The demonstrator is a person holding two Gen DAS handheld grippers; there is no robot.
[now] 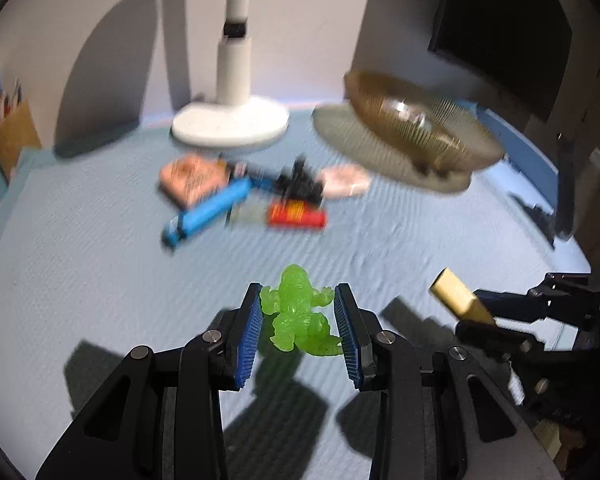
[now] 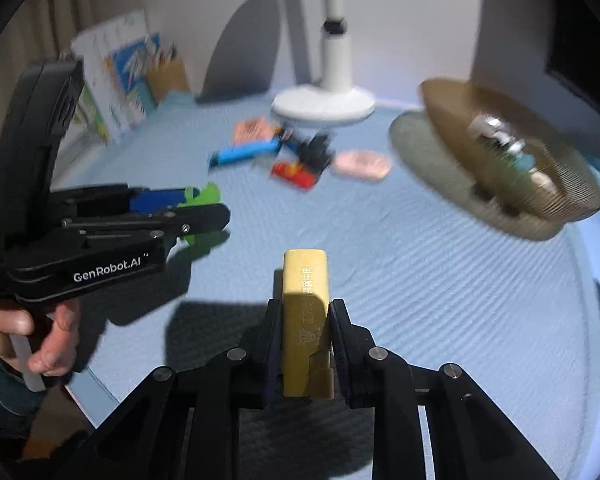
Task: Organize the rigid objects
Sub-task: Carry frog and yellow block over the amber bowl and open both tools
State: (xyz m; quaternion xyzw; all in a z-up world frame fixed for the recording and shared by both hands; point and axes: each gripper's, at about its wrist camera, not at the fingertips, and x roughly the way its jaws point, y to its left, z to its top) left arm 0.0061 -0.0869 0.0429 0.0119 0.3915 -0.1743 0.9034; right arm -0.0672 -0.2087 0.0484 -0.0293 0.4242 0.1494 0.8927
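Note:
A translucent green toy figure (image 1: 298, 312) sits between the blue pads of my left gripper (image 1: 298, 300); the jaws close around it with its arms touching the pads. It shows in the right wrist view (image 2: 206, 196) too, inside the left gripper (image 2: 204, 206). My right gripper (image 2: 305, 312) is shut on a tan rectangular block (image 2: 305, 300), held above the blue cloth (image 2: 420, 280); the block also shows in the left wrist view (image 1: 458, 298). A wicker basket (image 1: 416, 128) stands at the back right, tilted, with items inside.
A pile of small things lies mid-table: a blue train (image 1: 208, 212), a red block (image 1: 296, 216), a black toy (image 1: 300, 184), pink pieces (image 1: 192, 176). A white lamp base (image 1: 230, 124) stands behind. Books and a cardboard holder (image 2: 116, 76) are at the far left.

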